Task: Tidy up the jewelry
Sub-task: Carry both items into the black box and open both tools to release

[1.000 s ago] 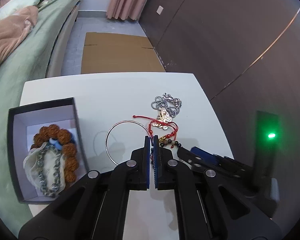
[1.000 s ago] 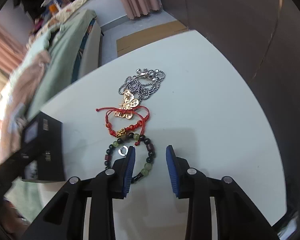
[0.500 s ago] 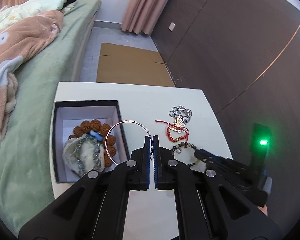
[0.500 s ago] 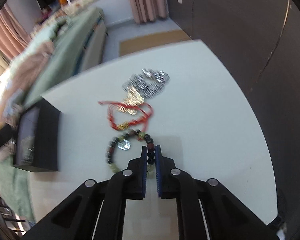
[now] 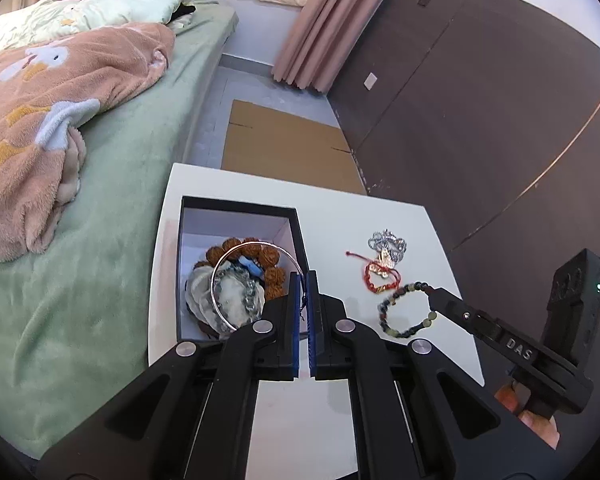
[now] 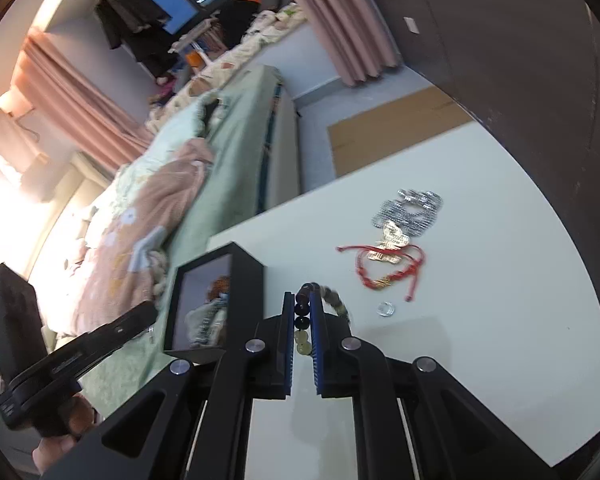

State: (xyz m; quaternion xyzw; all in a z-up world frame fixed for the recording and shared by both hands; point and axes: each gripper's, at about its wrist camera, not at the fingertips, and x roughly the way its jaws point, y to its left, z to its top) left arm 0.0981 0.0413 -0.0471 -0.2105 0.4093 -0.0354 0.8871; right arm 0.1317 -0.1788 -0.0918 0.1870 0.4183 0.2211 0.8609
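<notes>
Jewelry was split between the open black box with a white lining at the table's left side and the bare white tabletop. Inside the box lay a brown wooden-bead bracelet, a grey bead strand and some crumpled pale wrapping.

The left gripper had its blue pads pressed together on the rim of a thin silver wire bangle, which hung over the box's interior. Held by one thin edge, the hoop could pivot or slip out; if it were let go while tilted, it looked likely to catch the box's right wall and roll onto the table.

The right gripper had just been closing and pinched a few beads of a dark and pale green beaded bracelet, the rest of the loop dangling free beside the pads. Round beads offer a poor hold, so a quick swing toward the box might squeeze them out, or strain the cord.

Both tools seemed headed for one narrow opening, so a collision above it was a fair risk. Left on the table were a red cord bracelet with gold charms, a silver ball-chain heap and a small clear ring, which a dragging loop could snag or flick away.
</notes>
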